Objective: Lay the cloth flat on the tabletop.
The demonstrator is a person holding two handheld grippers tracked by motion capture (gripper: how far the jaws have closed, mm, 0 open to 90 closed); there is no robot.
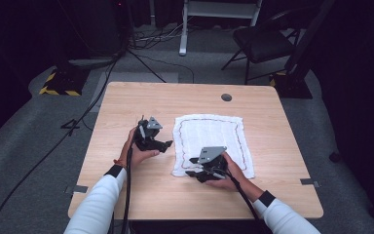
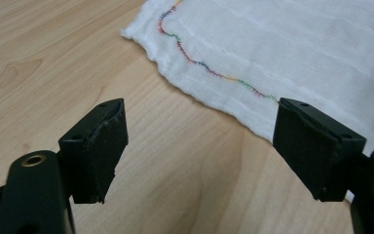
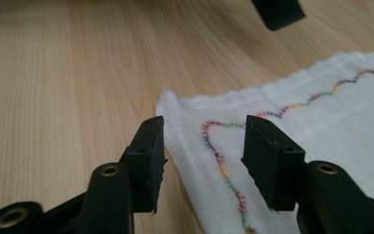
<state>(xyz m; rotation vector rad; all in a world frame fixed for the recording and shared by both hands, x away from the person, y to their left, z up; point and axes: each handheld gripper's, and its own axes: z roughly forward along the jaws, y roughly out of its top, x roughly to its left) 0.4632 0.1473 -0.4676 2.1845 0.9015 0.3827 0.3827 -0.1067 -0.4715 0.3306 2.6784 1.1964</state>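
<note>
A white cloth (image 1: 209,139) with a wavy multicoloured stitched border lies flat on the wooden table (image 1: 126,102). My left gripper (image 1: 167,145) hovers over bare wood just left of the cloth's left edge, its jaws wide apart with nothing between them. In the left gripper view the gripper (image 2: 199,146) faces that edge of the cloth (image 2: 297,48). My right gripper (image 1: 192,166) is at the cloth's near left corner. In the right gripper view the gripper (image 3: 204,151) stands open over that corner of the cloth (image 3: 321,126), which lies flat below the jaws.
A round grey cable hole (image 1: 226,97) sits near the table's far edge. Behind the table stand a black folding chair (image 1: 263,41) and a white frame (image 1: 185,29). Cables (image 1: 53,146) run across the grey floor at the left.
</note>
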